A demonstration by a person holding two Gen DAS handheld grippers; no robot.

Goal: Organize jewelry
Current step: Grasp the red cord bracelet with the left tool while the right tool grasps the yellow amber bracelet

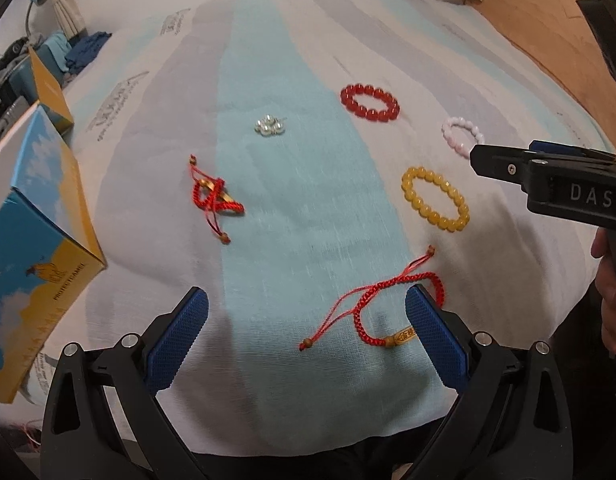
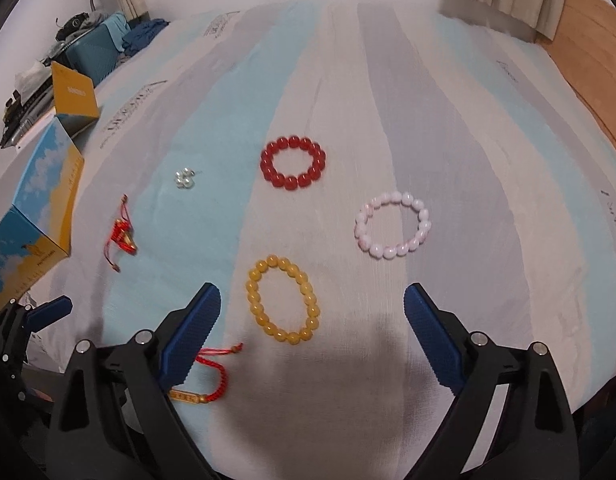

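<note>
Both sets of fingers stand apart, holding nothing. The left gripper point(image 1: 307, 340) hovers over a red cord bracelet point(image 1: 388, 312) on the bed point(image 1: 292, 80); its thin, loose cords could slip or snag. The right gripper point(image 2: 312, 336) frames the yellow bead bracelet point(image 2: 283, 300), which may roll away.

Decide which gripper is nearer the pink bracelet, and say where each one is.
Right. The right gripper hangs open just short of the pink bracelet; the left gripper sits farther away, over a red cord bracelet.
</note>
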